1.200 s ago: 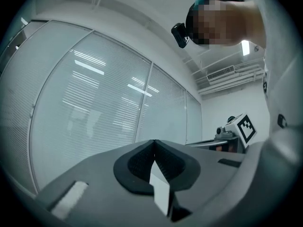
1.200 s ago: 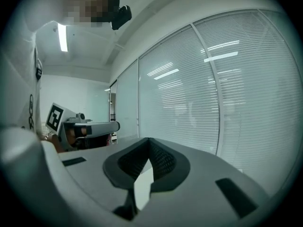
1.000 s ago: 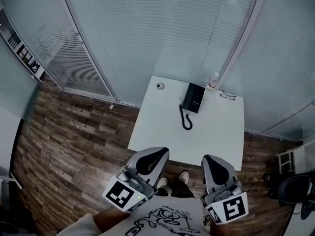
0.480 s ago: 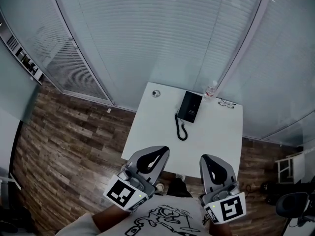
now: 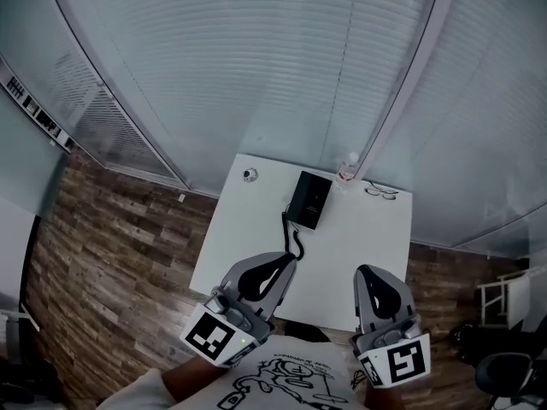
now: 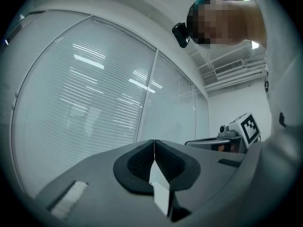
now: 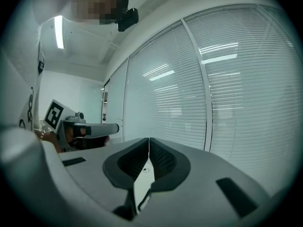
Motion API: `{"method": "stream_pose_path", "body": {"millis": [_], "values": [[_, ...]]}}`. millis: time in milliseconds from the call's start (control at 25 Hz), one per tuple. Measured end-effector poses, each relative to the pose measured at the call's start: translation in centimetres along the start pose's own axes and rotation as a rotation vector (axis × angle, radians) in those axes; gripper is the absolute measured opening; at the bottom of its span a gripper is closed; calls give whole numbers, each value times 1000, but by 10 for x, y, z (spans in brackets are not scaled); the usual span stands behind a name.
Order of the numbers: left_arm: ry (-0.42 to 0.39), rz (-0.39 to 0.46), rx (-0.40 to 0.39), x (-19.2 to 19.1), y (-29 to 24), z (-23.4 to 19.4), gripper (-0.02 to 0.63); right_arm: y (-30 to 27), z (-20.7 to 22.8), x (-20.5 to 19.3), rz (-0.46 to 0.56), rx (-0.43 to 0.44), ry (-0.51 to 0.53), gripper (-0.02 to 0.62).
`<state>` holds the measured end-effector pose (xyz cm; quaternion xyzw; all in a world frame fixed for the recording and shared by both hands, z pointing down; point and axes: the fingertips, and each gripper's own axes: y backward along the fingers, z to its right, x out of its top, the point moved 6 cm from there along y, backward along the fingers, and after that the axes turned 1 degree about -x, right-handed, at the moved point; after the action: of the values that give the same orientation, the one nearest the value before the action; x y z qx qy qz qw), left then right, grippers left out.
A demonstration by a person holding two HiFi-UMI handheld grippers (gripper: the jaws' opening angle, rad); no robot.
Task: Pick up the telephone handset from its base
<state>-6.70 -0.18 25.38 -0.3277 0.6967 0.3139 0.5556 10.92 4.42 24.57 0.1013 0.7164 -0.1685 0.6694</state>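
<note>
A black telephone [image 5: 308, 200] lies on the far part of the white table [image 5: 367, 237]. Its handset rests on the base, and the coiled cord [image 5: 294, 236] trails toward the near edge. My left gripper [image 5: 280, 263] hangs over the table's near left edge, short of the cord's end, and it is shut with nothing held. The right gripper [image 5: 369, 273] is over the near right edge, also shut and holding nothing. In the left gripper view the jaws [image 6: 154, 143] meet against window blinds. The right gripper view shows its jaws [image 7: 148, 141] pressed together, with a slice of table below them.
A small clear bottle [image 5: 346, 167] stands behind the phone. Eyeglasses [image 5: 380, 192] lie at the far right corner and a small round object [image 5: 249, 175] at the far left. Glass walls with blinds [image 5: 282, 67] enclose the table. Wood flooring [image 5: 111, 246] lies to the left.
The table and phone have slid down and left in the head view and look nearer. Both grippers now reach over the table's near edge, still shut.
</note>
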Motion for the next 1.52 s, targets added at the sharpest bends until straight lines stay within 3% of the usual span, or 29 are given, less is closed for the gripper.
{"method": "stream_pose_path", "body": {"millis": [320,600,1040,1520], "values": [[3,-10,37,-14,-61,-2,6,-17,60,-13,-12,48,-12,6],[17,-28,61,-26,-83,-8,6,-37,84,-19,-12,82,-15,6],[19,-42,20,-14,-88,-61,6,-89,65,-9,0,77,-15,6],[11,-68,-36,-15,-88,-99,6,-115,57,-15,-33,-6,-52,6]]}}
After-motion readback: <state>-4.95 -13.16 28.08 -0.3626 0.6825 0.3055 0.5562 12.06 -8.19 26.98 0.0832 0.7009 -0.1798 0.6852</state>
